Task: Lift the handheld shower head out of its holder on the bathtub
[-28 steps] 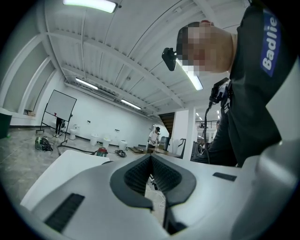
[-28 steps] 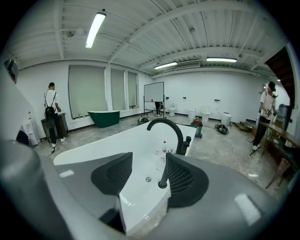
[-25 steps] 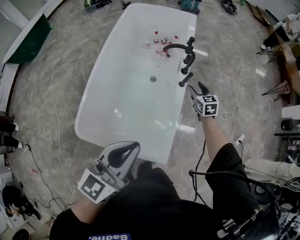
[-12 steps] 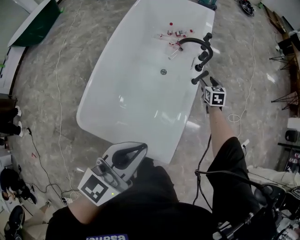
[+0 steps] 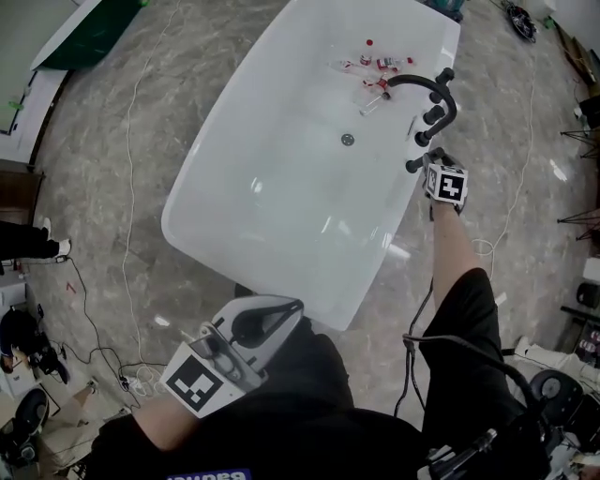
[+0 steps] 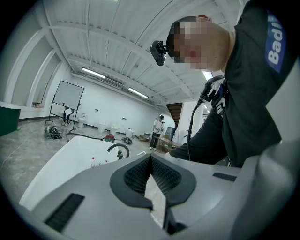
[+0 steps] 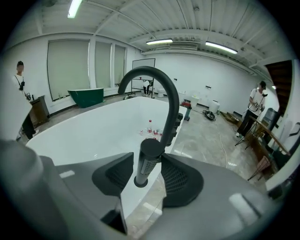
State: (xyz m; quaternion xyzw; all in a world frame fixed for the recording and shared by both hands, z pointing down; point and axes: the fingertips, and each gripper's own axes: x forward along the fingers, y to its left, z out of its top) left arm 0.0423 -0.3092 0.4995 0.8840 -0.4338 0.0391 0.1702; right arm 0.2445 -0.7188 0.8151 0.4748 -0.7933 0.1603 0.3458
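The black handheld shower head (image 7: 146, 161) stands upright in its holder on the white bathtub's (image 5: 178, 220) right rim, just before the curved black faucet (image 7: 157, 77). My right gripper (image 7: 147, 169) straddles the shower head's handle with its jaws closing; a slim gap still shows at the left pad. In the head view the shower head (image 5: 415, 165) sits at the right gripper's (image 5: 429, 161) tips. My left gripper (image 5: 272, 317) hangs close to my body before the tub's near end, its jaws together and nothing in them; in its own view the left gripper (image 6: 151, 161) points over the tub.
Several small bottles (image 5: 373, 66) lie in the tub's far end near the drain (image 5: 348, 139). Black knobs (image 5: 433, 114) stand on the rim beside the faucet (image 5: 427, 86). Cables (image 5: 127, 244) run over the marble floor. A green tub (image 5: 94, 23) stands far left.
My right gripper has dropped forward along the tub's rim and now has the shower head's handle between its jaws. The left gripper sank a little.
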